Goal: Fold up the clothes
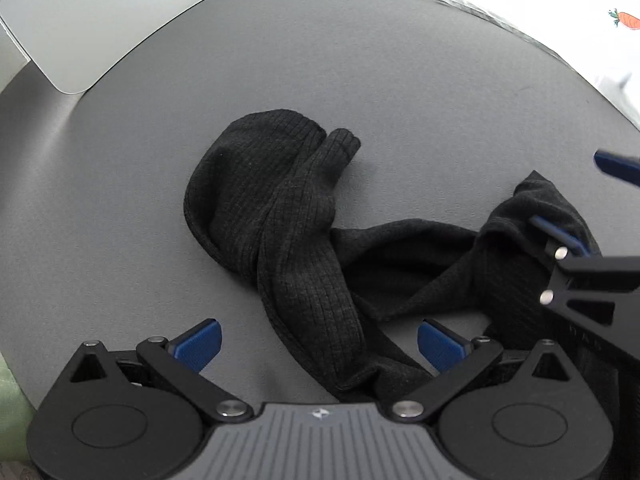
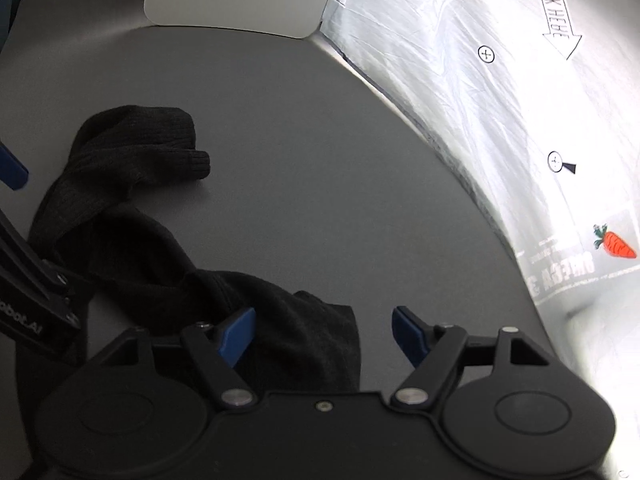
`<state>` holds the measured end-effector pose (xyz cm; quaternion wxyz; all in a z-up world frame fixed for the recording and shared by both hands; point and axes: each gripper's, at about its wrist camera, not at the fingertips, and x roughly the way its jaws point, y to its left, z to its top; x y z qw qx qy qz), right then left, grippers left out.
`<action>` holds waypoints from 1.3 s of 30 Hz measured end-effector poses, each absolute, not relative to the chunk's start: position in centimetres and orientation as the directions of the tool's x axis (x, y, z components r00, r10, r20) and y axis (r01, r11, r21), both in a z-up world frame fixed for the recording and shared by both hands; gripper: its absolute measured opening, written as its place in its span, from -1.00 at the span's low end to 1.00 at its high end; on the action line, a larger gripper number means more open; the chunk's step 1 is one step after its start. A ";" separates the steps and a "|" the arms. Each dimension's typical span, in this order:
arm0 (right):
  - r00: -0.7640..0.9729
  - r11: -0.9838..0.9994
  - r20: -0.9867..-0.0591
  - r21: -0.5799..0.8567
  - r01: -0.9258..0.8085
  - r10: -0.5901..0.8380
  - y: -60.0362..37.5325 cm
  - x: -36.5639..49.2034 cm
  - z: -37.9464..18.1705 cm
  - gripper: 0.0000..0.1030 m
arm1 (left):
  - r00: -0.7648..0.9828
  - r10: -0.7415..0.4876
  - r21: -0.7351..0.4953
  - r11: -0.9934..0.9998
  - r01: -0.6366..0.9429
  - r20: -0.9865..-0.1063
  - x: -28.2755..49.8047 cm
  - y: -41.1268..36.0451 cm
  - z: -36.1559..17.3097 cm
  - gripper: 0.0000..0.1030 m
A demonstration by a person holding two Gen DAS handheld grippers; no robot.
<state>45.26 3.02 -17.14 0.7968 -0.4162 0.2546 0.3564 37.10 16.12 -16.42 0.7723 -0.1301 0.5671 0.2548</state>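
A black ribbed knit garment [image 1: 280, 216] lies crumpled and twisted on the grey table [image 1: 360, 80]. My left gripper [image 1: 318, 344] points down over its near end and is open, with a strip of the cloth lying loose between the blue pads. From the right edge of the left wrist view comes my right gripper [image 1: 588, 204], open, its lower finger tucked into a fold of the garment's right end. In the right wrist view the right gripper [image 2: 323, 336] stands wide, the garment [image 2: 132, 184] lying by its left pad. The right pad is over bare table.
A flat silver-white slab [image 1: 80, 20] lies at the table's far corner [image 2: 232, 0]. A white plastic sheet printed with carrots [image 2: 520, 120] borders the table's right side. Something green [image 1: 8, 400] shows at the lower left edge.
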 end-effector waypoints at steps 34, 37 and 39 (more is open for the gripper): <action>0.379 0.547 -0.801 -0.079 -0.834 0.463 5.1 32.7 -16.8 -0.82 | 0.345 0.332 -0.012 0.705 -0.709 -0.878 22.3 18.3 -9.6 1.00; 0.480 0.643 -0.708 -0.048 -0.764 0.518 -0.3 32.3 -11.1 -0.83 | 0.362 0.343 -0.010 0.714 -0.701 -0.867 22.1 18.0 -9.3 1.00; 0.602 0.717 -0.622 -0.092 -0.691 0.500 -4.8 31.9 -6.7 -0.83 | 0.371 0.342 -0.009 0.724 -0.689 -0.863 22.5 17.8 -9.2 1.00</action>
